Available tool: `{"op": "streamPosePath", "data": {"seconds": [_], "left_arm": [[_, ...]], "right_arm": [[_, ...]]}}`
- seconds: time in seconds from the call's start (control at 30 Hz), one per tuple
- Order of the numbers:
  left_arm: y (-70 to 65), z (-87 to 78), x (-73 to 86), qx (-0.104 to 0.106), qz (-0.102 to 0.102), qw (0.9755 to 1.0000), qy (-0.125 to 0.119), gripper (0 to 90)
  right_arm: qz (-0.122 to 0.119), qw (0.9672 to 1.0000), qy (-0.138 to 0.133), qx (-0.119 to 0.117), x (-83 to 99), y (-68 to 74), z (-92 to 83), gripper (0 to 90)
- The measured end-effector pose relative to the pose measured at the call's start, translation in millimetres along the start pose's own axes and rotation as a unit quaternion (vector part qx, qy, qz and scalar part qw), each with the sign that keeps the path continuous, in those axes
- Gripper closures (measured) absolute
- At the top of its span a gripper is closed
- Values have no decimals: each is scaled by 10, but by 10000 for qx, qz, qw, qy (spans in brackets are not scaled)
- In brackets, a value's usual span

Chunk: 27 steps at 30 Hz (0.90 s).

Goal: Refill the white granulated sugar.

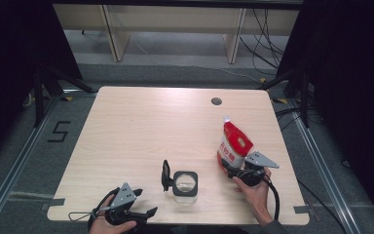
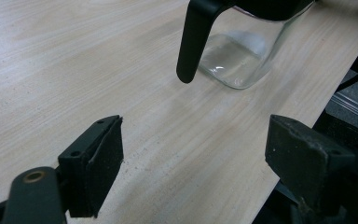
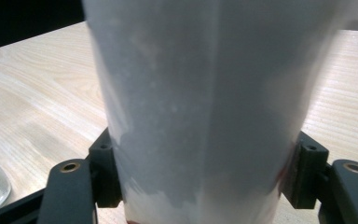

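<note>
Red-and-white pouch (image 1: pixel 233 142) with a spout at its top sits upright-ish, tilted a bit left, near the right edge of the wooden table (image 1: pixel 141 122). Your right gripper (image 1: pixel 234 169) has it by the lower end: in the right gripper view the pouch's pale side (image 3: pixel 205 102) runs between both black pads (image 3: pixel 105 172), and they press on it left and right. So the right jaws are clamped on the pouch, standing fairly wide because the pouch is wide. Your right hand (image 1: pixel 255 191) is just behind it, toward the near edge, cable looping down past the wrist.

Glass jar (image 1: pixel 185 184) with a black rim stands near the front edge, about mid-table, left of the pouch and apart from it. Its black hinged lid (image 1: pixel 165 175) is flipped up on the jar's left side. In the left gripper view the jar's clear base (image 2: pixel 235 60) rests on the table, with the black lid arm (image 2: pixel 193 42) hanging in front of it.

Your left gripper (image 1: pixel 148 213) is at the near left corner, held low over the table, jaws pointing right toward the jar. Both pads (image 2: pixel 95 163) are spread well apart with bare wood between them, so the left jaws are open and hold nothing. The jar is ahead of them, not touching. Your left hand (image 1: pixel 112 224) grips the body at the table's front edge.

Round cable hole (image 1: pixel 216 101) at the far side, right of centre.
</note>
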<state>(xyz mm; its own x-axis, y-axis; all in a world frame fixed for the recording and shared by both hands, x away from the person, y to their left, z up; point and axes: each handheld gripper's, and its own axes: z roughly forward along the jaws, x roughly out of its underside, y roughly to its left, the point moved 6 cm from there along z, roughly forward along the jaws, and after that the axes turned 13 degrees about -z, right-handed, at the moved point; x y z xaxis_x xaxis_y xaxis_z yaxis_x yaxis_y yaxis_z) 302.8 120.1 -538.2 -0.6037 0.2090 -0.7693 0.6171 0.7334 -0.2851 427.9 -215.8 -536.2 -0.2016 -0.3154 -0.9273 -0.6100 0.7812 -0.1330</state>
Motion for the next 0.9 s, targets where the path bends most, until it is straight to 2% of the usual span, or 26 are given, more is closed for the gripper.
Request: {"op": "streamPosePath", "data": {"seconds": [0.03,0.07,0.1,0.17,0.27,0.3,0.37,0.4,0.43,0.5,0.57,0.6,0.63,0.67,0.7,0.73,0.8,0.83,0.9], "left_arm": [[5,6,-5,26,54,10000,-38,186],[6,5,-2,20,67,10000,-30,186],[-5,7,7,21,-45,10000,-25,186],[-16,15,0,39,-95,9999,-66,186],[-19,17,4,52,-96,9999,-76,186],[-3,-4,4,11,-31,10000,29,186],[-8,-2,1,12,-64,10000,-3,187],[-5,-3,3,25,-33,10000,-20,187],[-6,-5,2,25,-37,10000,-24,187],[-20,-3,-8,29,-93,9999,-78,187],[1,-10,-22,71,-4,9999,-113,187],[1,-10,-22,71,-4,9999,-113,187],[-5,-15,-11,51,-135,9999,-85,187],[16,-23,-10,13,-70,10000,-60,187],[13,-8,-15,42,-180,9997,-140,187],[13,-6,-13,33,-185,9997,-130,188],[13,-8,-8,33,-184,9998,-102,188],[15,-13,-9,7,-160,9998,-90,187],[16,-12,-9,7,-168,9998,-92,187]], "right_arm": [[-44,10000,-46,-24,-4,-3,9,324],[16,10000,-8,32,0,-2,11,330],[176,9998,-14,-74,-11,38,3,338],[199,9998,-3,-48,-13,41,6,345],[199,9998,55,-11,-12,42,2,355],[-31,10000,58,26,-21,2,1,366],[-30,9999,88,50,-25,2,-3,371],[75,9999,94,81,-33,26,4,379],[-41,9999,106,103,-30,14,11,381],[22,9998,171,108,-30,36,-8,384],[-177,9997,156,53,-52,53,-26,390],[-177,9997,156,53,-52,53,-26,390],[-341,9993,119,-1,-63,40,-29,391],[-378,9992,136,18,-63,43,-37,392],[-514,9985,173,3,-69,58,-61,393],[-647,9977,207,7,-71,51,-80,394],[-628,9978,200,-2,-80,60,-95,394],[-797,9967,150,-5,-113,62,-135,395],[-846,9963,158,3,-137,66,-172,396]]}}
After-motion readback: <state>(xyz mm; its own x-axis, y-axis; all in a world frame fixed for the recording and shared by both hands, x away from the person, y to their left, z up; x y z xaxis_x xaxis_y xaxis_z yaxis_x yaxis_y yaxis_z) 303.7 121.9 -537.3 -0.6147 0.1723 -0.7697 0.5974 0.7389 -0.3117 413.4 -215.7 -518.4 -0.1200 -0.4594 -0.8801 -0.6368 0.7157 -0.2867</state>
